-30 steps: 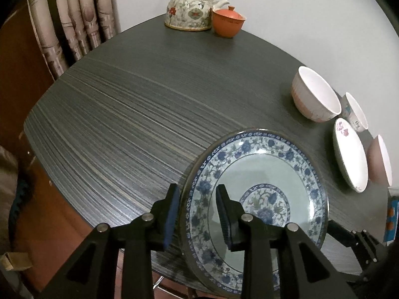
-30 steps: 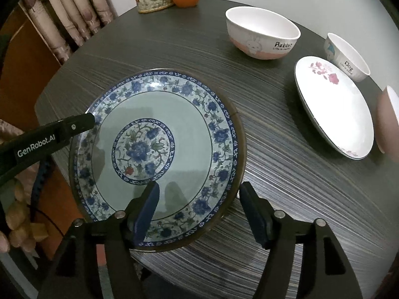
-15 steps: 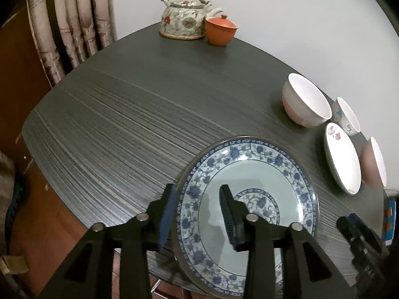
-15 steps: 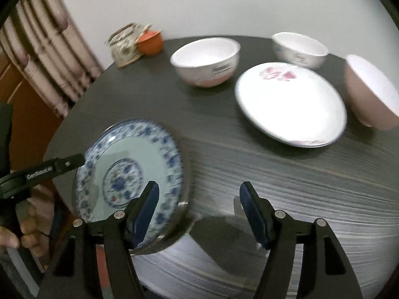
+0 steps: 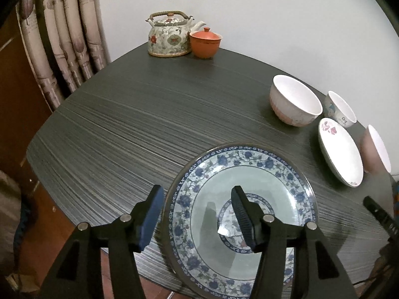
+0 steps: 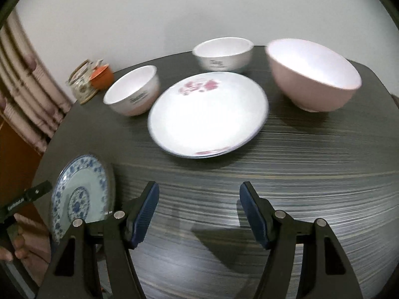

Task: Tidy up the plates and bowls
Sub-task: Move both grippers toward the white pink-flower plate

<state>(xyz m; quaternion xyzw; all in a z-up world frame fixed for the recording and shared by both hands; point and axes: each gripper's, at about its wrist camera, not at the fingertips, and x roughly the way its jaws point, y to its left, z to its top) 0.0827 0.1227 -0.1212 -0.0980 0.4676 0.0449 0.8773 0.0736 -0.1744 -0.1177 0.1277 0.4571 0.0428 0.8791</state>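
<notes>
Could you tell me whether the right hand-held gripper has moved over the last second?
Yes. The right hand-held gripper has swung away from the blue plate, now at far left, toward the white flowered plate ahead.

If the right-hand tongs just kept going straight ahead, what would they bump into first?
Probably the white plate with pink flowers. The open right tongs point across bare dark striped table toward its near rim, and nothing else lies between. If they travel level above the table, they might pass over it; depth is unclear.

Bare tabletop (image 6: 311, 174) lies ahead of the right tool (image 6: 198, 210). Beyond it, the white plate (image 6: 208, 113), with bowls close beside, blocks passage.
</notes>
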